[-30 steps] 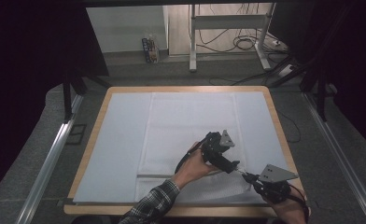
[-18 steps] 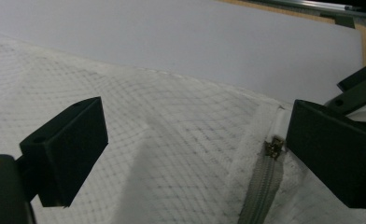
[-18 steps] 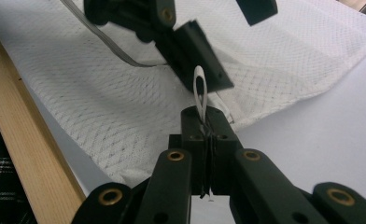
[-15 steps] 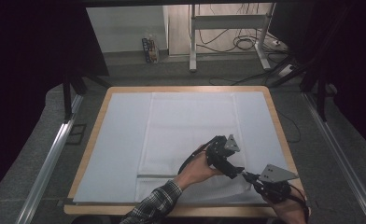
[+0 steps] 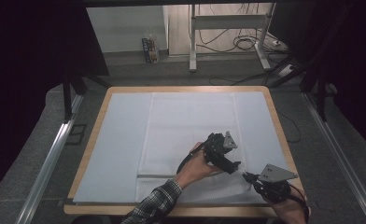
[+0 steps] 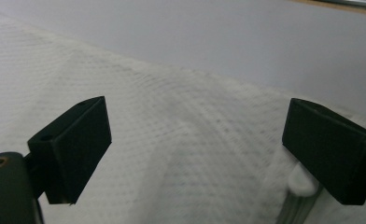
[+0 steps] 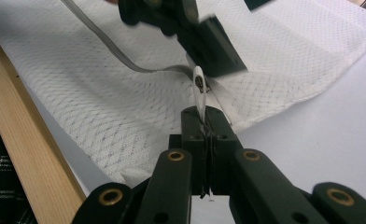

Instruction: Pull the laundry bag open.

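A white mesh cloth [image 5: 190,126] lies spread flat on the table mat, with a grey zipper [image 5: 155,176] running along its near part. In the right gripper view my right gripper [image 7: 205,116] is shut on the zipper's white pull tab [image 7: 199,86], at the cloth's near right corner. Just beyond the tab the grey zipper tape [image 7: 125,60] curves away. My left gripper [image 5: 232,166] hovers right next to it, jaws open above the mesh [image 6: 139,84]. Its right jaw stands by the zipper's white end [image 6: 301,185].
A pale blue-grey mat [image 5: 120,140] covers the wooden table [image 5: 284,135]. The wooden front edge [image 7: 27,140] runs just beside my right gripper. On the floor behind the table stand a metal frame [image 5: 193,42] and cables [image 5: 246,42].
My left gripper has shifted slightly to the right, closer to the right gripper. The right gripper has kept still with the pull tab in it.
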`<state>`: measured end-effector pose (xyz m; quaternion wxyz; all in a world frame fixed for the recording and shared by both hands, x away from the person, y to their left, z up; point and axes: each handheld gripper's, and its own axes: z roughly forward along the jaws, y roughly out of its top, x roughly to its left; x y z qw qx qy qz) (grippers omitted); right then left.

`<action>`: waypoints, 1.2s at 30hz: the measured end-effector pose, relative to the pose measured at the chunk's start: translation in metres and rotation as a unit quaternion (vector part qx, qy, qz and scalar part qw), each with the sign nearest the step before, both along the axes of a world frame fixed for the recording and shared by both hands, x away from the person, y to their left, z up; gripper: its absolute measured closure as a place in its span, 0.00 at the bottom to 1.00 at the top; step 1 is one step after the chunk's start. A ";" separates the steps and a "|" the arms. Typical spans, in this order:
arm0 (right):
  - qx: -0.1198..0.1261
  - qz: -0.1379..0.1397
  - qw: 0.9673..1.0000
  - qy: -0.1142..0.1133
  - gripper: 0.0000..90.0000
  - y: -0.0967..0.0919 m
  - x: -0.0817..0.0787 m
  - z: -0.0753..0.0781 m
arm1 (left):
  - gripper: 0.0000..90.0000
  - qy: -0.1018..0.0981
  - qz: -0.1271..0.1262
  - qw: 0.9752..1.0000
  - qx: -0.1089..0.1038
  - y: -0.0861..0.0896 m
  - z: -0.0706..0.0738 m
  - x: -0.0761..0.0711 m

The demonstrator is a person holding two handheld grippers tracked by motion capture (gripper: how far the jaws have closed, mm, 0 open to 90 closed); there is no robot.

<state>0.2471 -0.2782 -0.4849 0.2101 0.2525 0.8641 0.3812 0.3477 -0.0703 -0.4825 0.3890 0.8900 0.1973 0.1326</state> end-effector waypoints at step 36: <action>-0.054 0.012 0.998 -0.023 0.96 0.007 -0.004 -0.002 | 0.89 0.154 -0.122 0.980 -0.034 0.015 0.004 -0.008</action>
